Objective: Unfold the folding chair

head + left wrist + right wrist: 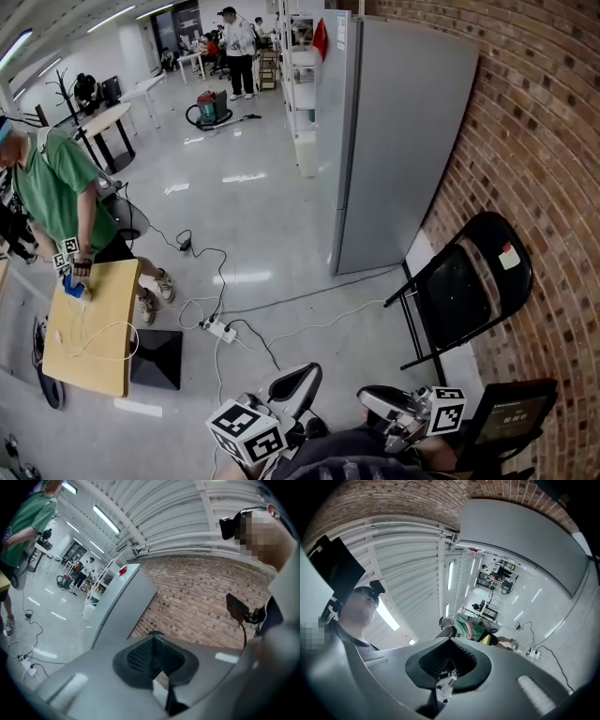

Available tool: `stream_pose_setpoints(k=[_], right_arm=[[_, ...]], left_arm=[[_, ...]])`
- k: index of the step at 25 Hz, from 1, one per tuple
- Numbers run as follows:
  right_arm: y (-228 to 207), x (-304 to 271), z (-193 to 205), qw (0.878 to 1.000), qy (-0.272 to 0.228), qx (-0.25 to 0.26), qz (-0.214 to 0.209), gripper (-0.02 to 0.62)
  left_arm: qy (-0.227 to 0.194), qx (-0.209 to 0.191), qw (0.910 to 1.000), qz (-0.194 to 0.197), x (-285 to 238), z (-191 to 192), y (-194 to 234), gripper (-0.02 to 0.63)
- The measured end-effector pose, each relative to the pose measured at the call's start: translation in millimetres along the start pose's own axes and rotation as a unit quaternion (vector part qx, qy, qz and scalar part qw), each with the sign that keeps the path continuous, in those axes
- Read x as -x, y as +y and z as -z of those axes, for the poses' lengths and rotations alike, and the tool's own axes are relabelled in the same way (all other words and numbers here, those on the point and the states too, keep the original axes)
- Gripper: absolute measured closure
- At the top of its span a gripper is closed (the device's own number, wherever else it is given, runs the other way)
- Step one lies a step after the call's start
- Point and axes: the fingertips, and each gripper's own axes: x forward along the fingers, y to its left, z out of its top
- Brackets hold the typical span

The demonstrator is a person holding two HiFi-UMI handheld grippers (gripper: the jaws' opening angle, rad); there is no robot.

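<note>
The black folding chair [466, 292] leans folded against the brick wall [553, 169] at the right, its legs on a pale mat. Both grippers are low at the bottom edge of the head view, well short of the chair. My left gripper [298, 382] is shut with nothing between its jaws; in the left gripper view [155, 659] it points toward the brick wall. To its right, closer to the chair, my right gripper [377, 399] is also shut and empty; in the right gripper view [449, 662] it is aimed upward at the ceiling.
A tall grey cabinet [398, 141] stands left of the chair. A power strip with cables [221, 329] lies on the floor. A person in a green shirt [61, 192] works at a wooden table [94, 323]. A dark screen [511, 414] stands at the lower right.
</note>
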Motion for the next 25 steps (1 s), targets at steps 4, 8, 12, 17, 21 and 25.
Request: stream_pose_setpoints(k=[4,8,12,17,21,25], right_arm=[[-5.0,-10.4,-1.5,1.0,-0.002,0.009,0.019,0.595],[-7.1,-16.0,-2.0,1.0,0.002,0.013,0.025,0.595],[-15.1,-7.1,-13.6,1.0,-0.009,0.009,0.025,0.595],[-21.6,11.9,-37.9,1.0,-0.016,0.011,0.002,0.595],[-28.1,43.1,-63.8,1.0,-0.027,0.014,-0.01,0.595],[-36.6,78.5,-88.3,0.999,-0.046,0.016,-0.023,0.595]], left_arm=[[-0.001,0.011,0.9999,0.008,1.2,-0.3,15.2,0.603],[0.008,0.013,0.9997,0.018,-6.3,-1.5,18.6,0.603],[0.018,0.004,0.9996,0.021,-21.5,-1.3,13.6,0.603],[0.033,-0.013,0.9993,0.015,-51.8,1.6,-2.8,0.603],[0.044,-0.024,0.9987,0.014,-86.0,5.1,-26.8,0.603],[0.052,-0.046,0.9975,0.018,-120.9,3.1,-55.9,0.603]])
